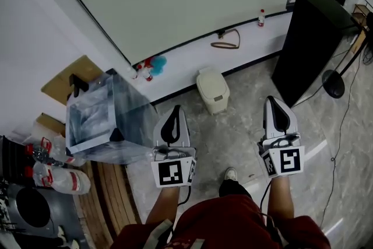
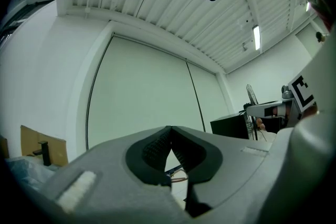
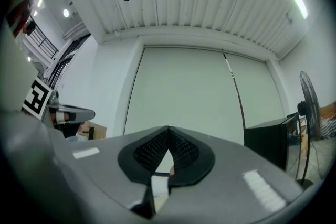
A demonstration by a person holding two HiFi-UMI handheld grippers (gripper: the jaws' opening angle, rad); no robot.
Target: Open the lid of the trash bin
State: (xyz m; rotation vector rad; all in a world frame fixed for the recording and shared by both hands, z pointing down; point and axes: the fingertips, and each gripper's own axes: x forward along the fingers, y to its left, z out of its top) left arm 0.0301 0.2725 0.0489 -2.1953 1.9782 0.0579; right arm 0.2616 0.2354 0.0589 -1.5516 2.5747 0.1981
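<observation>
Trash bin (image 1: 213, 90): stood on the grey floor (image 1: 245, 131) at the foot of the white wall (image 1: 186, 58), cream-coloured, ahead of both grippers and roughly midway between them, well apart from each.
Lid (image 1: 208, 76): lay shut on top of the bin.
Left gripper (image 2: 169, 129): tips pressed together, nothing pinched (only wall and ceiling showed beyond), pointed about level toward the wall.
Right gripper (image 3: 168, 129): also pressed together and empty, held alongside the left at much the same height.
Shoe (image 1: 231, 174): showed on the floor below and between the two grippers.
Clear box (image 1: 105, 119): sat left of the left gripper, just beside it in the head view.
Black cabinet (image 1: 315, 38): stood to the right of the bin, near the wall.
Fan base (image 1: 334, 83): rested on the floor just right of the cabinet.
Bottles (image 1: 58, 181): lay at the lower left, below the clear box.
</observation>
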